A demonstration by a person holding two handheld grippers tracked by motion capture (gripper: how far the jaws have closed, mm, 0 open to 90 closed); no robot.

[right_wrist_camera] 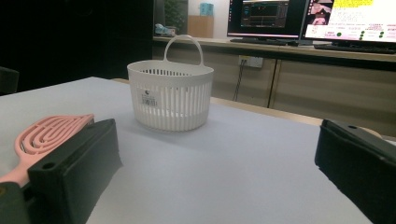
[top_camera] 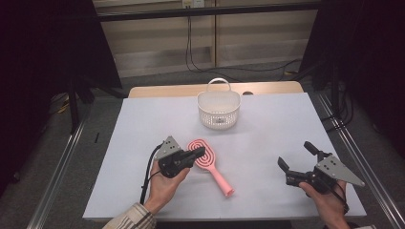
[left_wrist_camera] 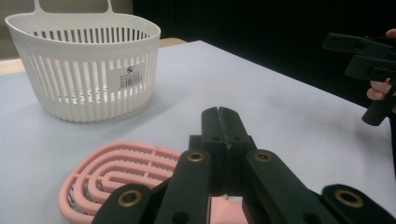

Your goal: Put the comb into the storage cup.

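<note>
left tool [top_camera: 197, 153] clenched with jaws pressed together over the pink hairbrush [top_camera: 209, 163], which lies flat mid-bench [top_camera: 267, 124] with nothing visibly gripped, right tool [top_camera: 296, 156] released with jaws wide and empty near the right edge, white basket [top_camera: 218, 109] upright further back

On my table I count one pink plastic hairbrush with an oval slotted head [top_camera: 208, 162] and one white slotted plastic basket with a loop handle [top_camera: 218, 109]. I hold two black two-jaw grippers, one in my left hand [top_camera: 199, 152] and one in my right [top_camera: 295, 156]. Two lit monitors [right_wrist_camera: 266, 17] stand on the far counter.
</note>
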